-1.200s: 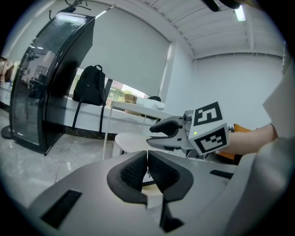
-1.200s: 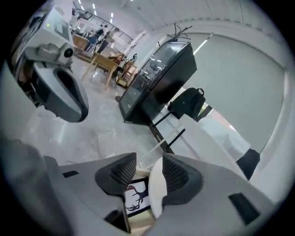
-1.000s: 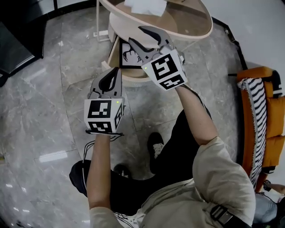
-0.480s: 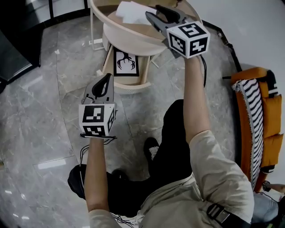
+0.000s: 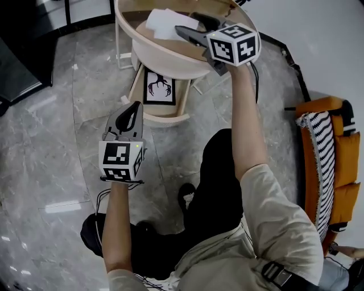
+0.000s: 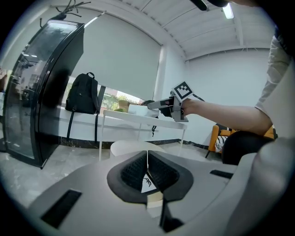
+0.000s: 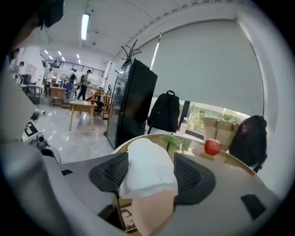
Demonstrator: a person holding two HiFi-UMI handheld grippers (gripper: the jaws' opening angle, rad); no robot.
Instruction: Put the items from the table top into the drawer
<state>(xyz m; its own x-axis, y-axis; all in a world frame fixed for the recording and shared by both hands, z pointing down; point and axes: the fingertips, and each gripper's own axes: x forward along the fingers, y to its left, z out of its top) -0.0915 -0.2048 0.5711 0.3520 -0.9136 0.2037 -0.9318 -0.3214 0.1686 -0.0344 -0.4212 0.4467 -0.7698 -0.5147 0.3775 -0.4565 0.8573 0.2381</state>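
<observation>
Above the open drawer (image 5: 165,118), on the round surface (image 5: 134,12), lies the white cloth (image 5: 164,23), and the right claw (image 5: 187,24) is levelled at it. Its jaws have just been opening and now stand released, the cloth showing between them without the pads pressing it. The left claw (image 5: 135,108) is clenched on nothing and hangs low, just beside the drawer front. 1 apple (image 7: 212,147) sits on the same surface above the drawer, past the cloth. I'd say the risk is a shallow bite: soft cloth may give up only its top fold, then trail and catch on the rim above the drawer, or sweep the apple into a roll.
</observation>
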